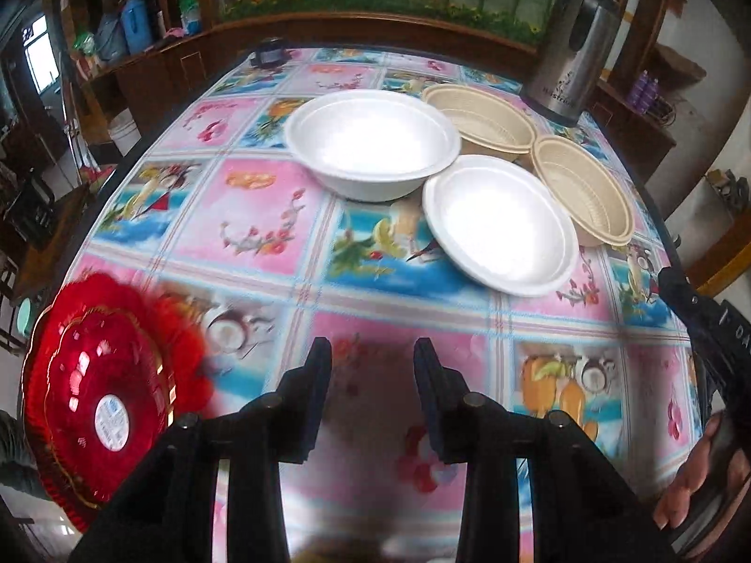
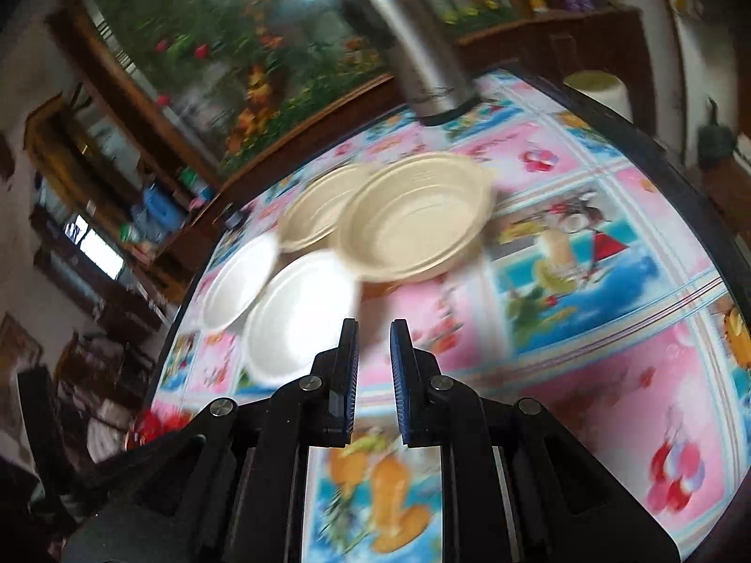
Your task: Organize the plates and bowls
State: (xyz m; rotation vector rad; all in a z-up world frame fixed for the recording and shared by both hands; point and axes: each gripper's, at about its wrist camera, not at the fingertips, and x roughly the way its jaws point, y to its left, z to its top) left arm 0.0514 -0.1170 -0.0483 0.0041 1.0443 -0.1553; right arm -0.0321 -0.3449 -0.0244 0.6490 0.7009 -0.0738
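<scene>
Two white foam bowls sit mid-table, the far one [image 1: 373, 140] and the near one [image 1: 500, 223]. Two beige bowls stand to their right, one at the back [image 1: 478, 115] and one in front [image 1: 582, 187]. A red glass plate [image 1: 101, 389] lies at the table's near left edge. My left gripper [image 1: 372, 352] is open and empty above the tablecloth, short of the bowls. My right gripper [image 2: 374, 333] is open with a narrow gap, empty, just before the near white bowl [image 2: 298, 312] and the front beige bowl [image 2: 415, 216]. The view is blurred.
A steel thermos [image 1: 575, 47] stands at the table's back right corner, also in the right wrist view [image 2: 415, 51]. A small dark jar [image 1: 267, 54] sits at the back left. The flowered tablecloth [image 1: 263, 216] covers the table. Wooden cabinets surround it.
</scene>
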